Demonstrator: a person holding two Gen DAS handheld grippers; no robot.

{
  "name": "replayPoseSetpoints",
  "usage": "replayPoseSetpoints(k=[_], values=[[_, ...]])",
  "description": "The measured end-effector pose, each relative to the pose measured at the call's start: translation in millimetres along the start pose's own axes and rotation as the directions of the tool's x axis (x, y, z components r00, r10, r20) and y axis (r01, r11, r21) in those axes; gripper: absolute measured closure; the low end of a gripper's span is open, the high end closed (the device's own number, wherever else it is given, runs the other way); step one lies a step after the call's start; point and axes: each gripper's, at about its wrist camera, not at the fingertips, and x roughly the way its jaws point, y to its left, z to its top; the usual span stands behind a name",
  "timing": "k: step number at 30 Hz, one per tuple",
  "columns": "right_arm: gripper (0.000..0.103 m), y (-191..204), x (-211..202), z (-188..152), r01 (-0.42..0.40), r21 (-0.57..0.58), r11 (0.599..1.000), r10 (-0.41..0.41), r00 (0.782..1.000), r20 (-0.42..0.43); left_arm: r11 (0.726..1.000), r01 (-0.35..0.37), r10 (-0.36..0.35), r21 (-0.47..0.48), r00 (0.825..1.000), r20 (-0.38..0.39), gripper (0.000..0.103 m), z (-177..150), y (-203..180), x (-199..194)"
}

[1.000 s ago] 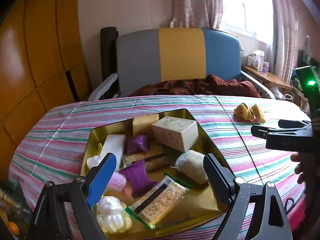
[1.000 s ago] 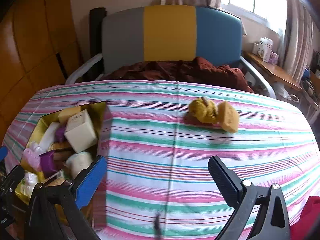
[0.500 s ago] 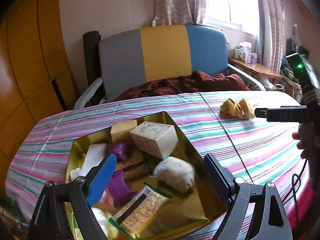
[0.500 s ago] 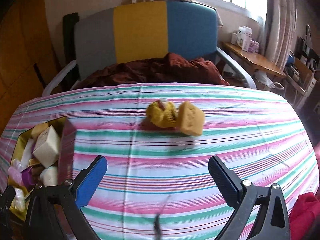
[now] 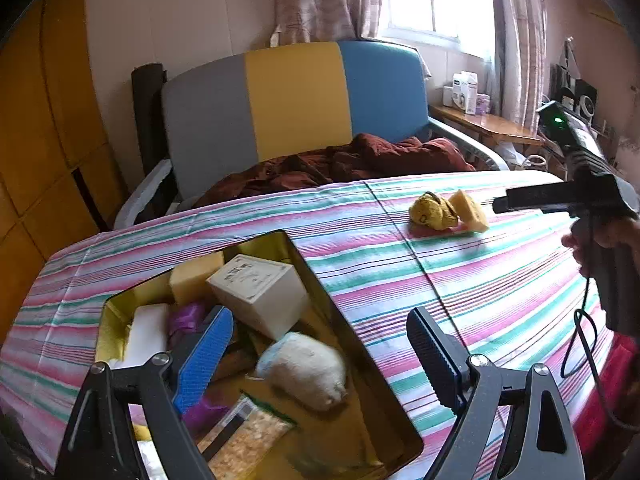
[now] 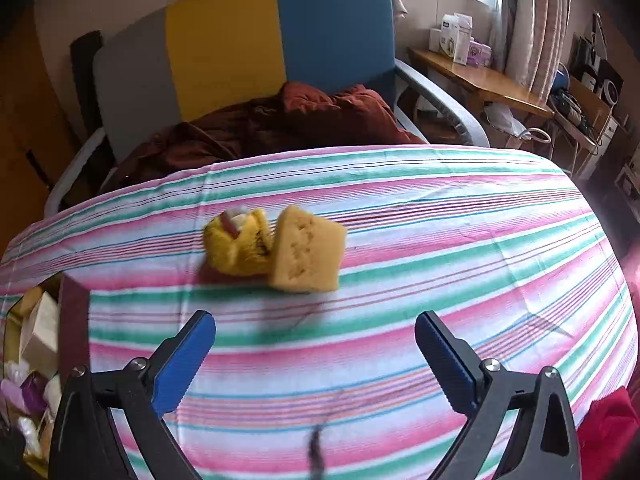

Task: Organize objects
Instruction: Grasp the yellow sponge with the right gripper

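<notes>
From the left wrist view, the gold tin (image 5: 120, 320) sits on the striped tablecloth (image 5: 460, 288) and already holds most of the clutter: a cream box (image 5: 256, 294), a yellow block (image 5: 196, 278), a white bar (image 5: 146, 330), purple wrappers (image 5: 186, 316), a pale cloth pouch (image 5: 308, 374) and a snack pack (image 5: 248, 444); by my reading the bulk of the sorting is done. The left gripper (image 5: 316, 356) hangs over the tin's near right part with its fingers spread wide and nothing between them; the pouch lies below the gap, untouched as far as I can tell. Well apart from the tin, further along the cloth, lie a fuzzy yellow toy (image 5: 434, 212) and a yellow sponge (image 5: 470, 210), touching each other; the right gripper (image 5: 520, 200) points toward them from the right edge.

From the right wrist view, the toy (image 6: 238, 246) and the sponge (image 6: 306, 256) rest side by side on the cloth (image 6: 440, 280), just ahead of the right gripper (image 6: 314, 354); its fingers are released and empty, with bare cloth between them; the tin's corner (image 6: 72, 312) shows at the far left. These two loose items look like what is left to put away, and neither is yet grasped.
</notes>
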Motion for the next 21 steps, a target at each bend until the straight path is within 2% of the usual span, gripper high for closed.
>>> replayPoseSetpoints(k=[5,12,17,21], values=[[0.001,-1.4,29.1,15.4,0.013,-0.015,1.0,-0.014,0.999,-0.034,0.999,0.034,-0.034,0.008,0.999,-0.018,0.014,8.4,-9.5,11.7],[0.002,-20.1,64.5,35.8,-0.08,0.118,0.99,0.089,0.993,-0.078,0.998,0.07,-0.07,0.008,0.997,-0.039,0.014,22.4,-21.2,28.8],[0.002,-21.6,85.9,44.8,-0.1,0.142,0.985,0.116,0.987,-0.109,0.995,0.094,-0.093,0.023,0.994,-0.058,0.014,28.1,-31.0,41.6],[0.009,-22.5,98.1,45.3,-0.099,0.131,0.986,0.118,0.983,-0.144,0.993,0.113,-0.11,0.036,0.992,-0.066,0.014,32.0,-38.7,47.7]])
